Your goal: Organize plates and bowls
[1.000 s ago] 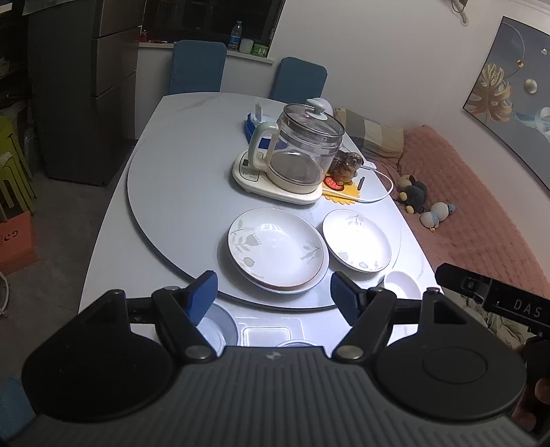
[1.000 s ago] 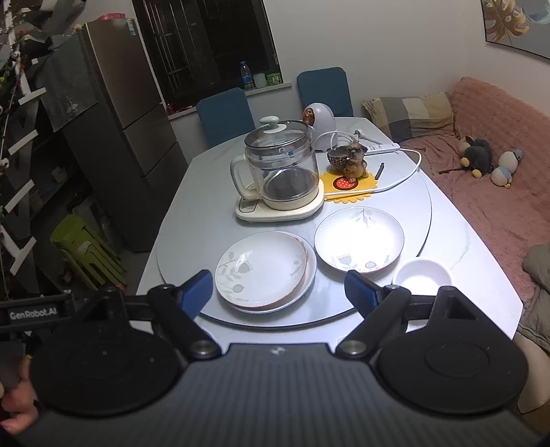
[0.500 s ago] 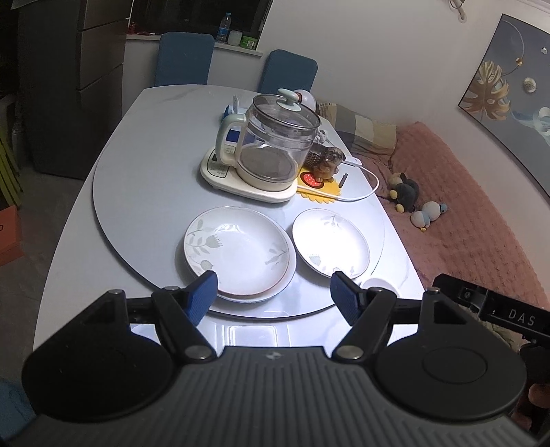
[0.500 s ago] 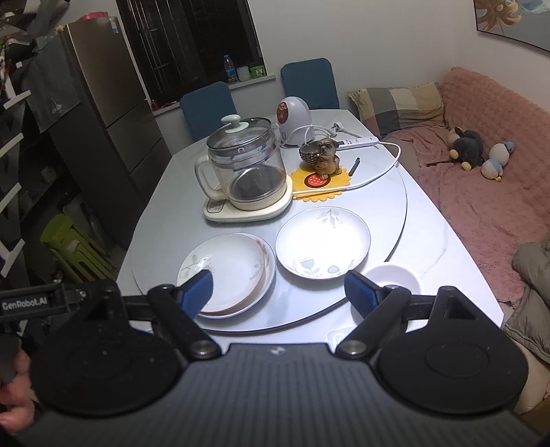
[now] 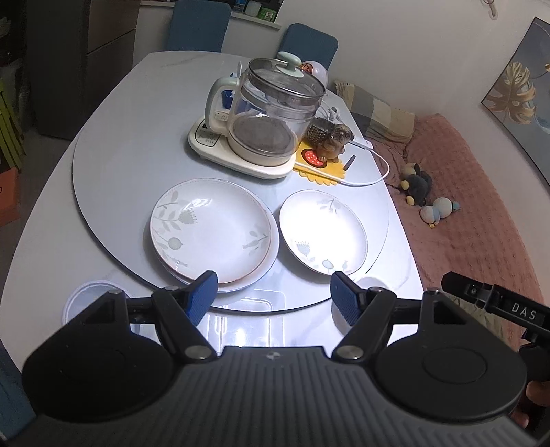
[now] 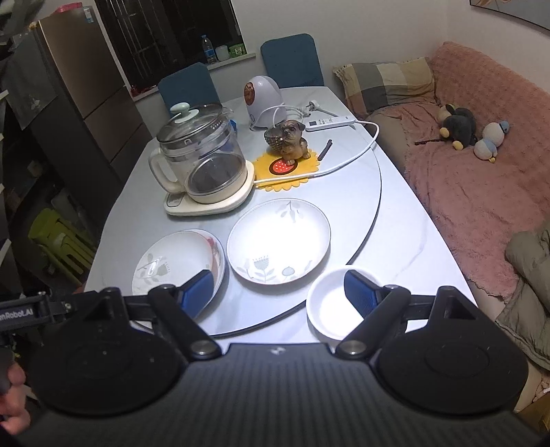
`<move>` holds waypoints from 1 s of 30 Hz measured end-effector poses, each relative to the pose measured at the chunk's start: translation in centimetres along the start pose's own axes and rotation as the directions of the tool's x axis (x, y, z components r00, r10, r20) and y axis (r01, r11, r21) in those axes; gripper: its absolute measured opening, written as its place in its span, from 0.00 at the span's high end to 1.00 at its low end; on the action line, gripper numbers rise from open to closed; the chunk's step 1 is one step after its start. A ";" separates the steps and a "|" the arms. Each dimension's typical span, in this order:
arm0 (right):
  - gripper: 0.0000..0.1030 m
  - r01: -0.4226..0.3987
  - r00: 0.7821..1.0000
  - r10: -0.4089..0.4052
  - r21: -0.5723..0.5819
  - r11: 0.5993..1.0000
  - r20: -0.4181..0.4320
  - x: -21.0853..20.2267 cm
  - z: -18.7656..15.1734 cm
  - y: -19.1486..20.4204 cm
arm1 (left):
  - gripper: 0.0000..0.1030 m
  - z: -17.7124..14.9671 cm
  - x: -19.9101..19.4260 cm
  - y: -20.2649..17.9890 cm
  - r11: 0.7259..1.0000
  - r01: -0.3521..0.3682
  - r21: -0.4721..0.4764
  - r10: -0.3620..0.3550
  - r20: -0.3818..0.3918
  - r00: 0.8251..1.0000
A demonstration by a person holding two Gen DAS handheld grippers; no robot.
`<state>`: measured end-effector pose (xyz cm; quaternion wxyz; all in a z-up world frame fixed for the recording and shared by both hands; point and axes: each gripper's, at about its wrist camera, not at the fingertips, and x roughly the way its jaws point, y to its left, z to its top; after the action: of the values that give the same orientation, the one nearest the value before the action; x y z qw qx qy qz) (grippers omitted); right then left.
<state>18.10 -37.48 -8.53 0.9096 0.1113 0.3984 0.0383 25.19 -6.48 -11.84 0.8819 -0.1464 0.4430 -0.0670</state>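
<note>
White small bowl [image 6: 331,302] clear only in rt view, by open rt tool [image 6: 280,292]

A pale, glossy desk [image 6: 405,220] with a round turntable inset fills the middle of the room, bright glare from overhead light on its surface. Two blue chairs [image 6: 292,58] stand at its far end, below a dark window [image 6: 165,31] whose sill carries a bottle and jars. A tall steel fridge [image 6: 86,93] stands on the left, with stacked green stools [image 6: 58,240] on the floor near it. On the right a sofa under a pink cover [image 6: 481,178] holds a checked pillow [image 6: 385,82] and soft toys [image 6: 460,127]. The walls are white; a leaf-print picture [image 5: 519,99] hangs above the sofa.
</note>
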 end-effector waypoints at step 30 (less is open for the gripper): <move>0.44 -0.165 0.964 0.132 -0.130 0.978 -0.230 17.0 9.4 -7.8 | 0.27 3.6 16.2 -6.1 0.977 -0.076 -0.198 0.052 -0.127 0.991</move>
<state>36.43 -43.95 -16.32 0.8603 0.0683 0.4831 0.1480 37.89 -15.59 -20.23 0.8356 -0.2166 0.5048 -0.0019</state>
